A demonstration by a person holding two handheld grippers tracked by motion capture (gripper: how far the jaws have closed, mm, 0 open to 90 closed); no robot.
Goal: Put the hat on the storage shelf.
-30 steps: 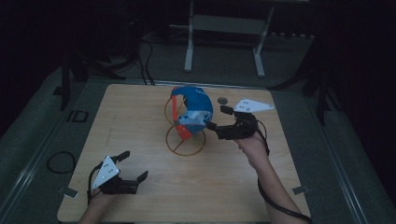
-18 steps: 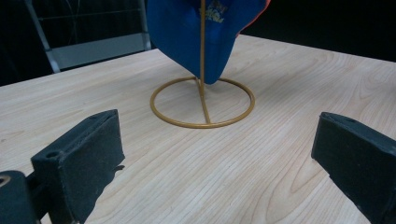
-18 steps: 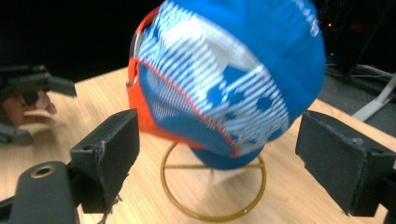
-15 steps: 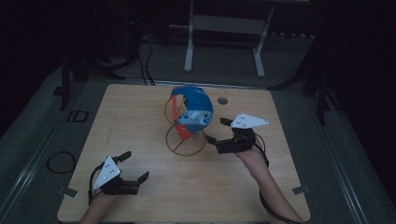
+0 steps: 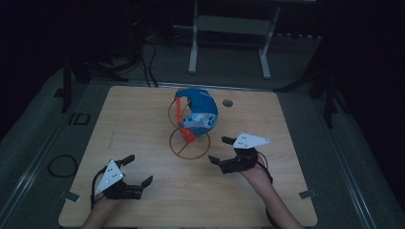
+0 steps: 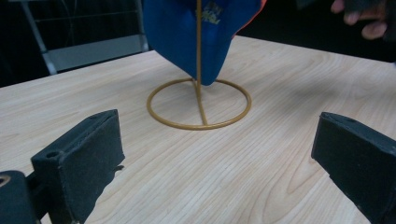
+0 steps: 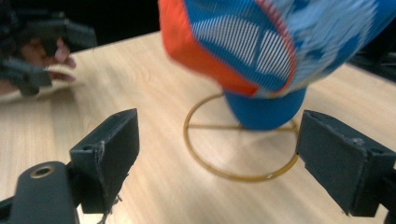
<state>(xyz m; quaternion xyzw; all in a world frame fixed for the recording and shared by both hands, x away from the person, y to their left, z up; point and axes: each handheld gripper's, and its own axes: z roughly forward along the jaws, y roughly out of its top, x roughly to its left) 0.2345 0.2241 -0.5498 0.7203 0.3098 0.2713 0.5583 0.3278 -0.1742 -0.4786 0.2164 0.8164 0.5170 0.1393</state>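
High view has your cap [image 5: 199, 112] hung on the wire stand [image 5: 190, 141] mid-table; both your left gripper [image 5: 134, 172] and right gripper [image 5: 221, 150] are spread, empty, off it. Hanging looks done.

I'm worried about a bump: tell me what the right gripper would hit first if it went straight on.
Likely the thin brass-coloured wire ring base of the stand, then the blue and orange cap hanging over it; the right gripper is open and empty. Depth is uncertain.

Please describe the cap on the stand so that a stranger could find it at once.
On the wooden table, look at the middle, toward the far edge. A gold wire stand with a ring base rises there. The cap hanging on it is blue with an orange brim, the table's most colourful thing.
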